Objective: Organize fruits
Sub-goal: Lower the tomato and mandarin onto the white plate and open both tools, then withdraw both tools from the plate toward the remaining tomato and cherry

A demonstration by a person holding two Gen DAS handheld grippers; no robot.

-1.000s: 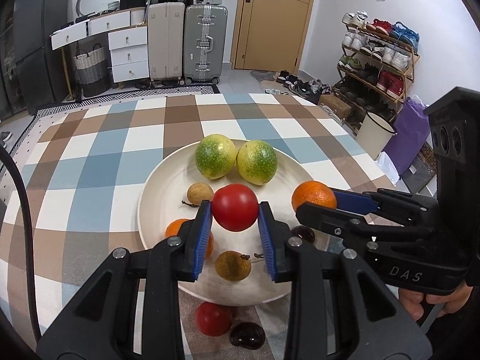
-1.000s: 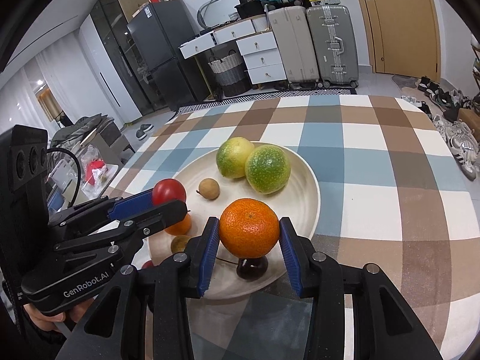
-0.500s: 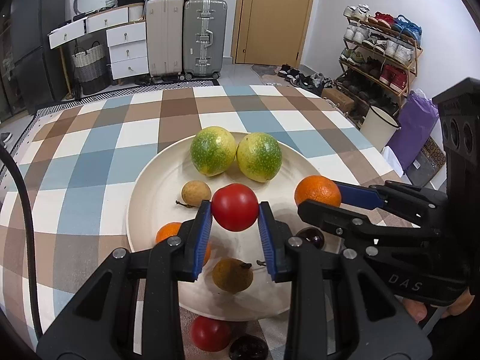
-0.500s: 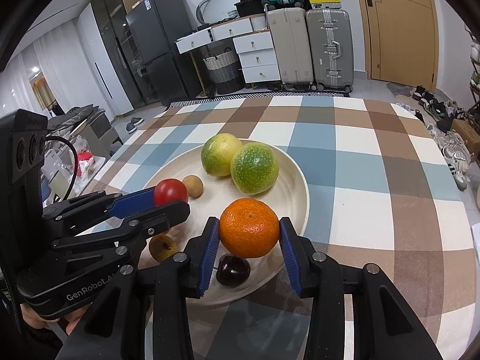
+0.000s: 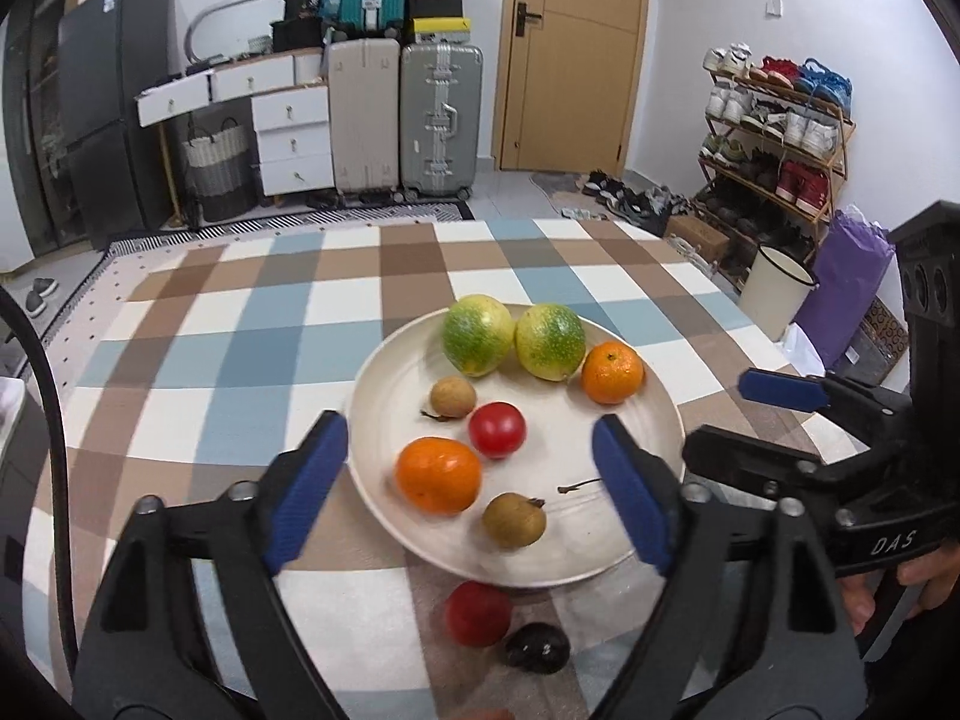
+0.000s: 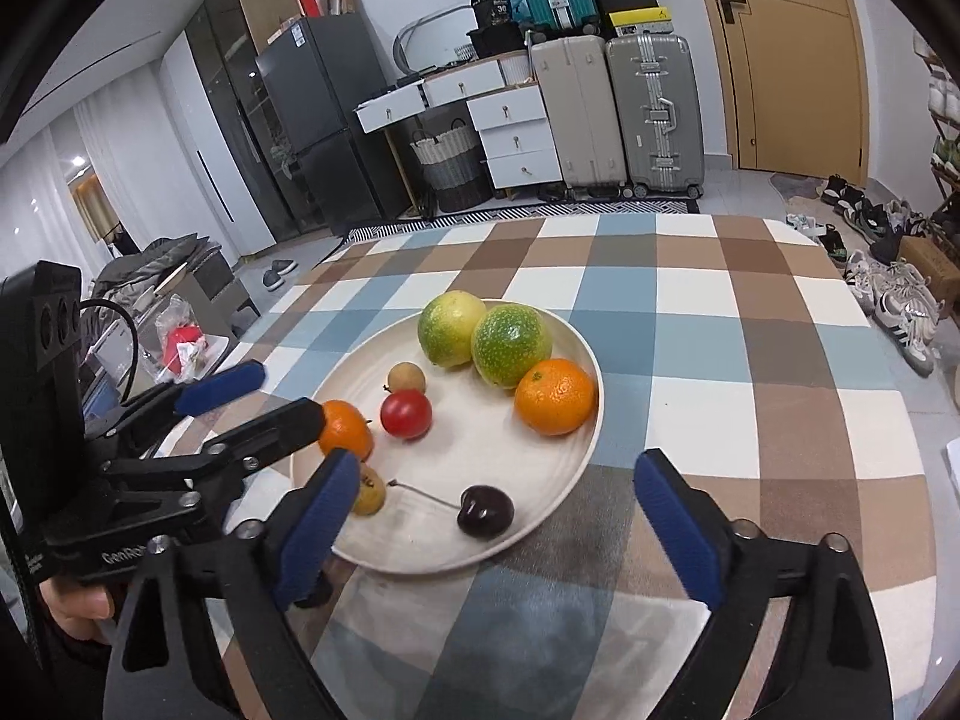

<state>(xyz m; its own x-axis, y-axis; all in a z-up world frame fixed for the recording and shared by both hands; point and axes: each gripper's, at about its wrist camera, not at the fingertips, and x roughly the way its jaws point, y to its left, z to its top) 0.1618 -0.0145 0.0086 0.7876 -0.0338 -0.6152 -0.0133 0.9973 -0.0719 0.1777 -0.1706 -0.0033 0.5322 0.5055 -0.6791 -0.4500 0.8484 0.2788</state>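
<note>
A cream plate holds two green fruits, two oranges, two brown longans and a red tomato. My left gripper hangs over the plate's near side, its jaws opening, the tomato lying free on the plate just past its tips. In the right wrist view an orange rests by the plate's right rim, ahead of my right gripper, whose jaws are opening with nothing pressed between the pads. A dark cherry lies on the plate near it.
On the checked tablecloth, in front of the plate, lie a second red tomato and a dark cherry. A person's hand holds the right gripper. Suitcases, drawers and a shoe rack stand beyond the table.
Both grippers have opened wide. The left one let go of the red tomato and the right one the orange; both fruits now sit on the plate. Both grippers drew back a little.
</note>
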